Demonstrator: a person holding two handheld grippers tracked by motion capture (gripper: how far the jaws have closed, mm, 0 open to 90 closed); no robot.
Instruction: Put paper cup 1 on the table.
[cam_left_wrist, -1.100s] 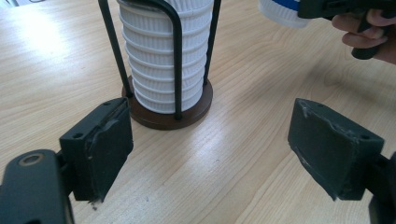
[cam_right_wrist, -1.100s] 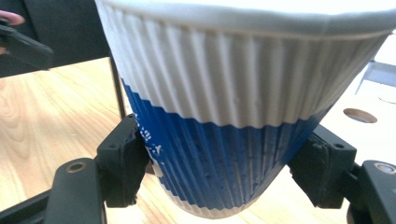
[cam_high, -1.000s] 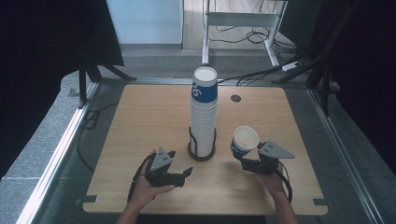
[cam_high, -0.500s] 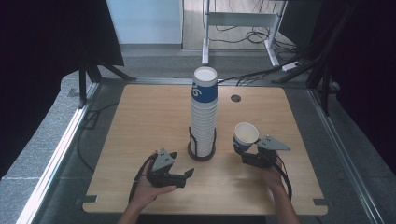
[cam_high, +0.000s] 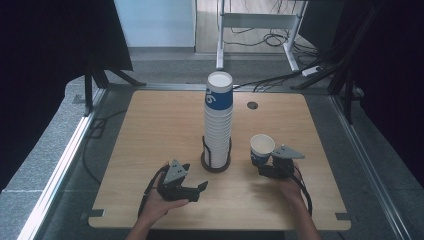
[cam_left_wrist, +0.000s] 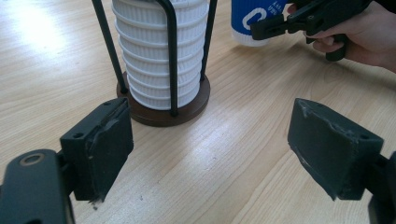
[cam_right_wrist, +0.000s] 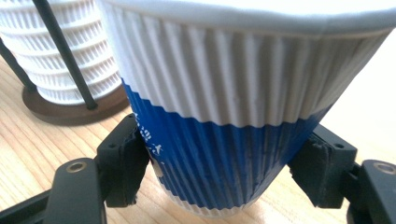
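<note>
**Right tongs hold one cup beside the stack**

High view: the right gripper (cam_high: 267, 167) sits right of centre, lower half of the frame, its jaws closed on a blue-and-white cup (cam_high: 262, 148). The cup stands upright, mouth up, just right of the tall stack (cam_high: 218, 122) in its wire holder (cam_high: 216, 161). Stack and cup are near but apart. The left gripper (cam_high: 196, 189) rests low, left of centre, jaws pointing right toward the holder's base, empty. The right hand is plainly the nearer one to the cup. Whether the cup's foot touches the table (cam_high: 150, 130) I can't tell from up here.

Left gripper view: the two pads (cam_left_wrist: 107, 144) stand about half apart with bare wood between them. The holder fills the upper middle; the stack's top is cut off by the frame. In the upper right, the right gripper (cam_left_wrist: 261, 31) pinches the cup (cam_left_wrist: 254, 18) low on its blue band.

Right gripper view: the cup (cam_right_wrist: 233, 121) stands in the centre, its long axis vertical, pads (cam_right_wrist: 128, 158) pressing the blue part on both sides. The foot seems to sit on or just above the wood; the rim is cropped at the top edge. The stack (cam_right_wrist: 60, 60) lies upper left, so any move back to it goes that way.
</note>
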